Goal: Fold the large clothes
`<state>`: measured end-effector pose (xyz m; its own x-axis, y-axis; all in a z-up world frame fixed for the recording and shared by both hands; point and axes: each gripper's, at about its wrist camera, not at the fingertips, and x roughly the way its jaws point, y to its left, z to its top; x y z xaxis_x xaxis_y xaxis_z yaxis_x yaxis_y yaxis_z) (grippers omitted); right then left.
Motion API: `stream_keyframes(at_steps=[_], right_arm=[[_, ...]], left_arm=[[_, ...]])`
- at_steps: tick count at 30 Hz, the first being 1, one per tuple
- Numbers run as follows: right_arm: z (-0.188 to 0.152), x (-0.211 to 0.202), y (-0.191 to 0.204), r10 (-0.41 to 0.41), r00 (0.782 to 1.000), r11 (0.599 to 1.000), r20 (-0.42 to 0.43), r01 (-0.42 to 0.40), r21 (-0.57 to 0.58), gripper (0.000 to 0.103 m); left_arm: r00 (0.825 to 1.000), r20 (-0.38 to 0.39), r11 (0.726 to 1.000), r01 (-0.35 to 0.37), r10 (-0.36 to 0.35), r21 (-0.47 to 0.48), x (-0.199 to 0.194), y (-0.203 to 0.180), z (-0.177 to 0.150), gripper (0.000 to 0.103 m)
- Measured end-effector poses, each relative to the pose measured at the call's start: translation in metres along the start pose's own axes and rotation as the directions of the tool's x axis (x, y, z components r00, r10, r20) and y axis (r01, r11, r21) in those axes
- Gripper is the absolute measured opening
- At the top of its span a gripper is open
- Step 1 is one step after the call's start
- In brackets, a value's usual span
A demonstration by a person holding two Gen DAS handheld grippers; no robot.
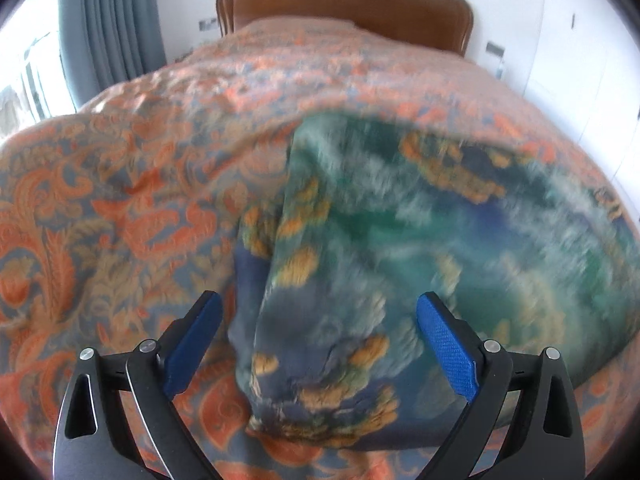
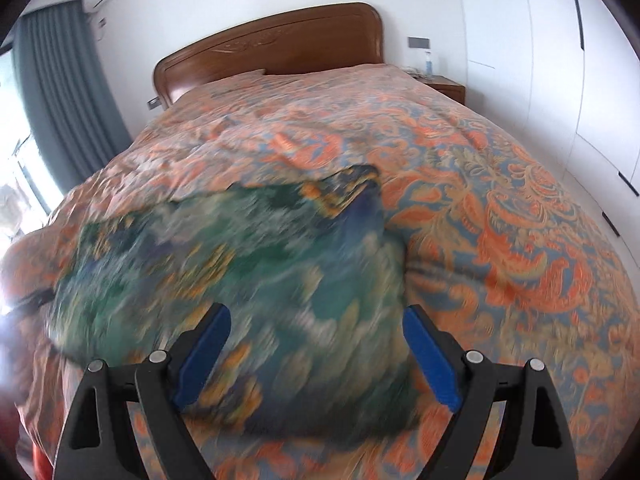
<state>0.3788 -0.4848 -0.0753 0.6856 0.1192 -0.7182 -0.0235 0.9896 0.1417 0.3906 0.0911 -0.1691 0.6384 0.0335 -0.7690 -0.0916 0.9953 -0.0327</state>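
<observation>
A green, blue and yellow patterned garment (image 1: 400,248) lies in a folded heap on the bed, blurred by motion in both views. In the left wrist view my left gripper (image 1: 320,308) hovers above the garment's near left corner with its blue pads wide apart and nothing between them. The same garment (image 2: 256,264) fills the lower left of the right wrist view. My right gripper (image 2: 318,320) stands open over its near right part, its blue pads (image 2: 430,356) clear of the cloth.
The bed is covered by an orange and blue floral quilt (image 2: 500,208). A brown wooden headboard (image 2: 280,48) stands at the far end. Grey curtains (image 2: 60,92) hang at the left, a nightstand (image 2: 448,88) at the far right, white wardrobe doors (image 2: 580,80) along the right wall.
</observation>
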Motion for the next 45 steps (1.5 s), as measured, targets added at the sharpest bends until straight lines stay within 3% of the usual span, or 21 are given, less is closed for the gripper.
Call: stream_keyframes(at_steps=[3,9,14,17,19,22,29,34,45], right_arm=[[-0.020,-0.001,0.010,-0.021,0.999,0.999,-0.029,0.020,-0.038,0.090],[-0.054,-0.016,0.023,0.011,1.000,0.999,-0.029,-0.012,-0.033,0.090],[-0.066,-0.032,0.024,-0.002,1.000,1.000,0.028,0.003,0.000,0.090],[-0.069,-0.045,0.019,0.005,0.998,0.998,0.067,-0.009,0.068,0.090],[-0.070,-0.053,0.018,0.019,0.996,0.996,0.086,-0.026,0.080,0.090],[-0.074,-0.066,0.021,0.026,0.994,0.998,0.107,-0.032,0.053,0.090],[-0.090,-0.085,0.020,0.062,0.993,0.997,0.105,-0.066,0.035,0.090],[-0.107,-0.080,0.013,0.070,0.995,0.995,0.071,-0.075,0.072,0.090],[-0.112,-0.075,0.018,0.083,0.995,0.990,0.062,-0.089,0.108,0.090]], left_arm=[[1.000,-0.017,1.000,-0.003,0.003,-0.002,0.001,0.003,-0.008,0.098],[0.998,0.056,0.998,0.024,-0.027,0.055,-0.039,-0.014,0.000,0.098],[0.985,0.098,0.974,0.121,-0.142,0.190,-0.069,-0.072,0.011,0.099],[0.968,0.038,0.943,0.234,-0.249,0.238,-0.065,-0.113,0.023,0.100],[0.963,0.004,0.930,0.259,-0.269,0.260,-0.054,-0.139,0.032,0.100],[0.976,-0.023,0.926,0.213,-0.217,0.312,-0.026,-0.176,0.054,0.099],[0.988,-0.098,0.957,0.144,-0.123,0.253,0.040,-0.201,0.099,0.099],[0.985,-0.123,0.939,0.154,-0.122,0.306,0.040,-0.200,0.066,0.099],[0.978,-0.089,0.909,0.208,-0.188,0.361,-0.024,-0.185,-0.020,0.099]])
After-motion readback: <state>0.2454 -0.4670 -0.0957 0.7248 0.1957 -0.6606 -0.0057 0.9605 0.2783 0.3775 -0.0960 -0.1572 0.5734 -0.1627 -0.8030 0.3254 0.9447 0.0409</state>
